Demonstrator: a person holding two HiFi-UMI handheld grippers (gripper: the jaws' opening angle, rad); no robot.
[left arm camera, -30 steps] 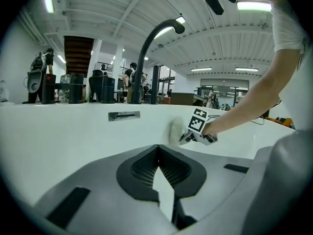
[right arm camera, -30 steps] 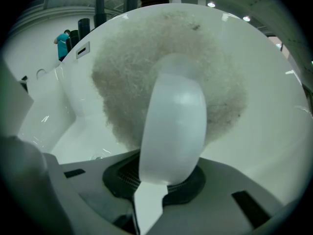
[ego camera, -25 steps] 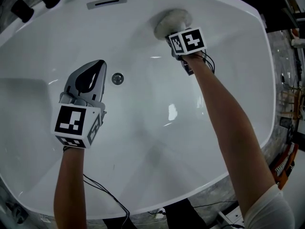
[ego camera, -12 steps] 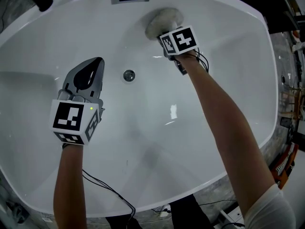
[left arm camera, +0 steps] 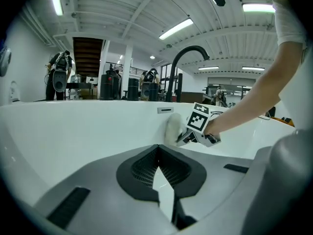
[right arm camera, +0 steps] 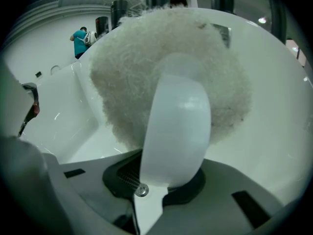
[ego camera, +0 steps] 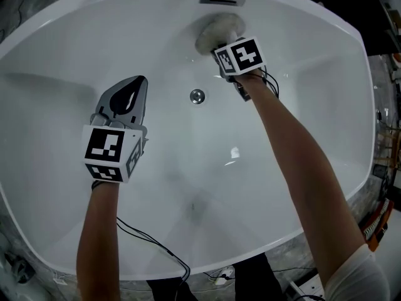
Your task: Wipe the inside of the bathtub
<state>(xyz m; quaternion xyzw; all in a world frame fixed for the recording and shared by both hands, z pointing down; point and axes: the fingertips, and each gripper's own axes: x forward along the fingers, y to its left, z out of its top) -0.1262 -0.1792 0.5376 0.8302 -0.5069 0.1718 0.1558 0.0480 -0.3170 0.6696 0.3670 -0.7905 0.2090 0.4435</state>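
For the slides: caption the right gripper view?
Right gripper shut on a white-handled fluffy scrubber held against the bathtub wall.

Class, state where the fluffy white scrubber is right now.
Head view, top centre: the scrubber is against the far wall of the bathtub, just below the overflow slot, held by the right gripper.

Pretty bright overall: ceiling tube lights (left arm camera: pixel 176 28) are mirrored as small glare on the bathtub (ego camera: pixel 235 152); fisheye warping and dark corners are seen everywhere.
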